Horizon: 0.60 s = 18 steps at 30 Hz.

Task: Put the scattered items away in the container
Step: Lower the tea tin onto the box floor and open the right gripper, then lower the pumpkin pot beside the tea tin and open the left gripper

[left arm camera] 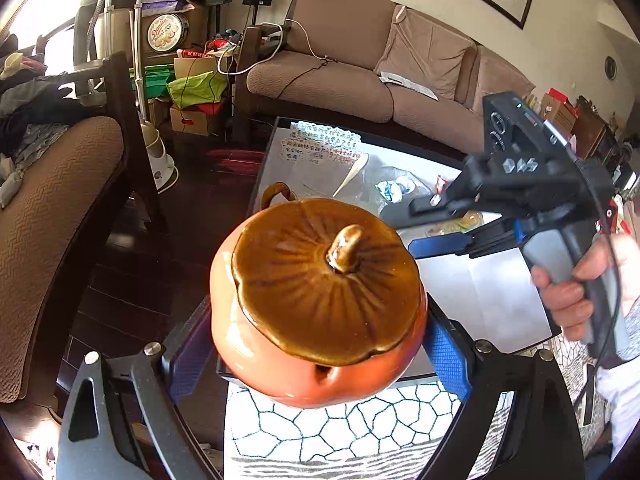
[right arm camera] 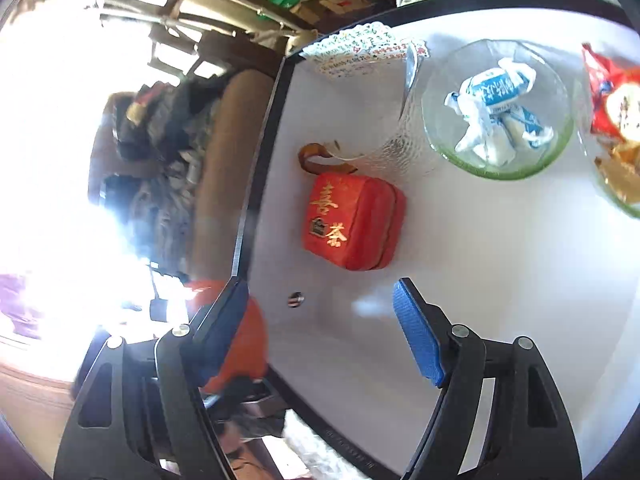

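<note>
Landmark: white desk (right arm camera: 500, 280) with a dark rim; every place below given against it.
Left hand-held gripper (left arm camera: 316, 344): jaws wide, blue pads (left arm camera: 446, 354) pressed to both flanks of the orange pumpkin-shaped ceramic jar (left arm camera: 320, 376); held up over the desk's near edge, likely to carry it or steady it for filling.
Jar lid (left arm camera: 326, 280): brown, ribbed, stem knob on top, seated on the jar; not yet off, so nothing can go in.
Right hand-held gripper (right arm camera: 320, 328): jaws apart, nothing between them; hangs above the desk near its left rim, gripped by a hand (left arm camera: 576, 300), apparently free for a lid or an item.
Red tea box (right arm camera: 352, 220): gold characters, lying on the desk just ahead of the right pads, the closest loose item.
Glass dish (right arm camera: 496, 110): further in on the desk, holding blue-and-white wrapped candies (right arm camera: 494, 114).
Red snack packet (right arm camera: 612, 96): at the desk's far right, in a second dish, partly cut off.
Small metal piece (right arm camera: 295, 299): on the desk near the left rim; kind unclear.
</note>
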{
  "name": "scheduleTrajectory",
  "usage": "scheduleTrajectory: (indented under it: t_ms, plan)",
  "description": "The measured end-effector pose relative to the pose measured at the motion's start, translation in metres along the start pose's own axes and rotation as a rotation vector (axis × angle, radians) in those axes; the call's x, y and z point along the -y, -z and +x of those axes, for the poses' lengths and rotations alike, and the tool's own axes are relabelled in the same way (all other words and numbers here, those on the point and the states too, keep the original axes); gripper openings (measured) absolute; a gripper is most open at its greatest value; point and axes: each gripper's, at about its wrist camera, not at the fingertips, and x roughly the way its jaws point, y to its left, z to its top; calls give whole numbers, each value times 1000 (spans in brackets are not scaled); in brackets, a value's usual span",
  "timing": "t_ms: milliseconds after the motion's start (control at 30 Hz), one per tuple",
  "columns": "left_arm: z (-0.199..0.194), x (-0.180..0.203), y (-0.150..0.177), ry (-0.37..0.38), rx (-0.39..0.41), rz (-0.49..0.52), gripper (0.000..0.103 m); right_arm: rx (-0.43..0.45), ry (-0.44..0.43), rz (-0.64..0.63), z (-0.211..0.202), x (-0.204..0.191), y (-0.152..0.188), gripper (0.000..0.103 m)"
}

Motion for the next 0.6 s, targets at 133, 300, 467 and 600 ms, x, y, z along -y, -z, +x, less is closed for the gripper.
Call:
scheduleTrajectory:
  t_ms: [133, 300, 467, 600]
  plan:
    - [10, 18, 1, 24, -8, 31, 93, -75, -60, -26, 12, -13, 6, 88]
    - [18, 27, 0, 60, -11, 23, 93, -118, -124, 1, 68, -35, 17, 88]
    - [24, 27, 1, 46, -27, 18, 93, -114, -171, 35, 87, -28, 11, 67]
    - [31, 24, -1, 35, -53, 11, 93, -96, -213, 73, 90, -18, 10, 64]
